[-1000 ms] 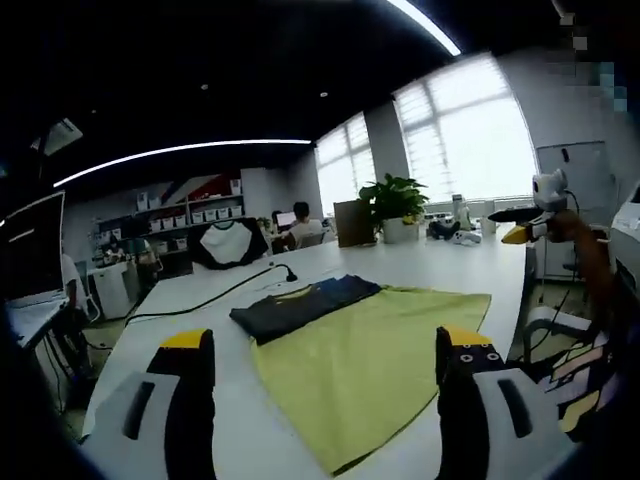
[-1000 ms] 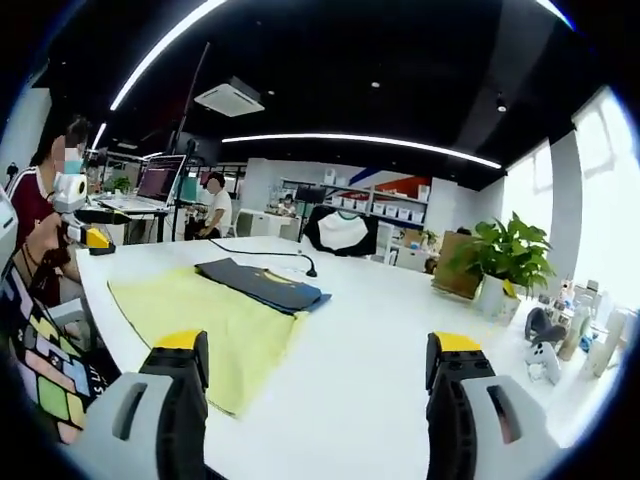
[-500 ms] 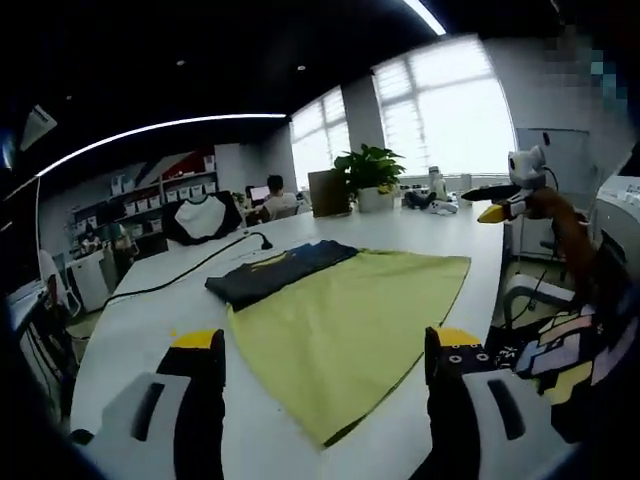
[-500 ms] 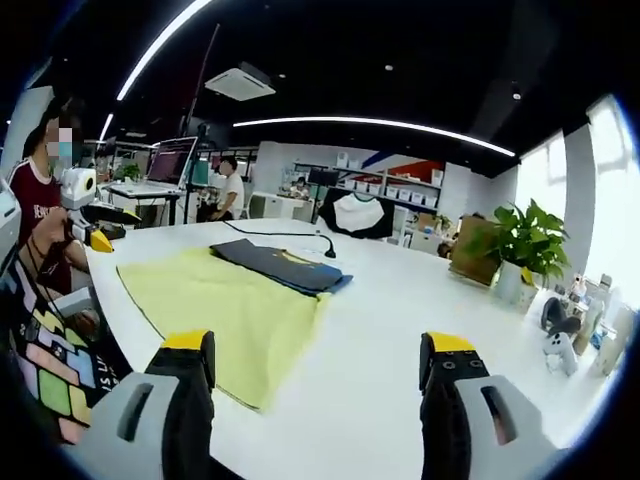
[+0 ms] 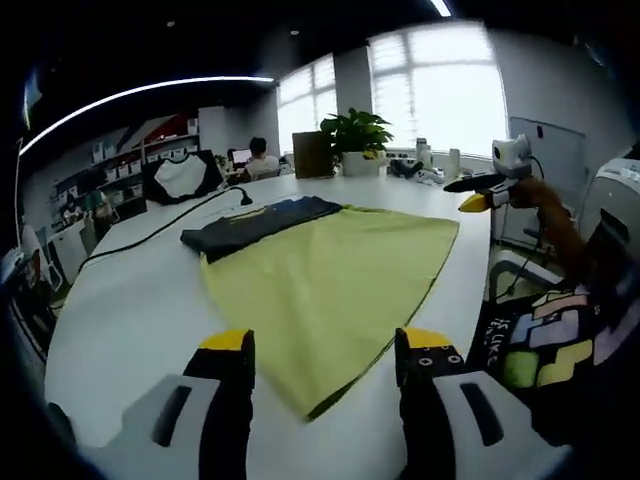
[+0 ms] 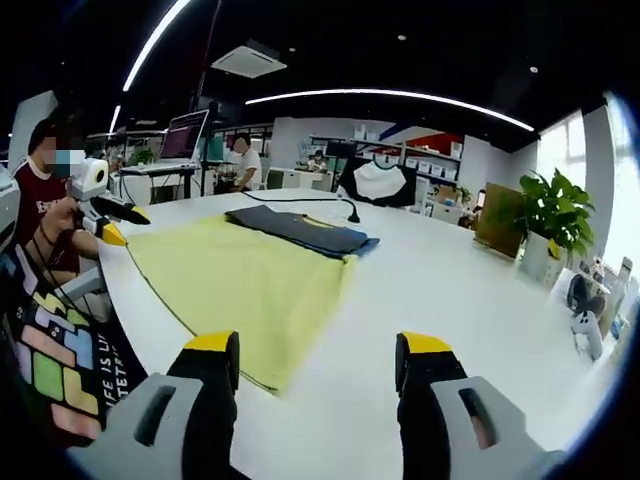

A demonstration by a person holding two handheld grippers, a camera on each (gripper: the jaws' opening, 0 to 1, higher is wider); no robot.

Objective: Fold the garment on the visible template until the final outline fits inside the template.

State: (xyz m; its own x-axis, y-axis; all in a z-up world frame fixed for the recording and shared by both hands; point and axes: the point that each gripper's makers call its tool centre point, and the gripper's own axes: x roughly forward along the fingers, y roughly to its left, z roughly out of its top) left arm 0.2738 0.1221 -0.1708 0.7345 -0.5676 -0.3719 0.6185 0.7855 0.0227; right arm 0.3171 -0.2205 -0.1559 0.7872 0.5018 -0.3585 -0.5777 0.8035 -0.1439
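window point(image 5: 440, 80) glare, dim ceiling, fisheye-warped edges

The template point(image 5: 330, 275) looks like thin matt yellow-green cloth, lying pretty smooth. The garment point(image 5: 250, 220) is dark matt fabric, folded. The table point(image 6: 460, 290) is smooth white with a slight sheen. Both grippers' jaws look like matt black plastic with yellow tips.

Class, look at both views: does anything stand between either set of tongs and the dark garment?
Nothing upright blocks the way. The yellow-green template lies flat between both open tongs, left and right, and the dark garment at its far edge.
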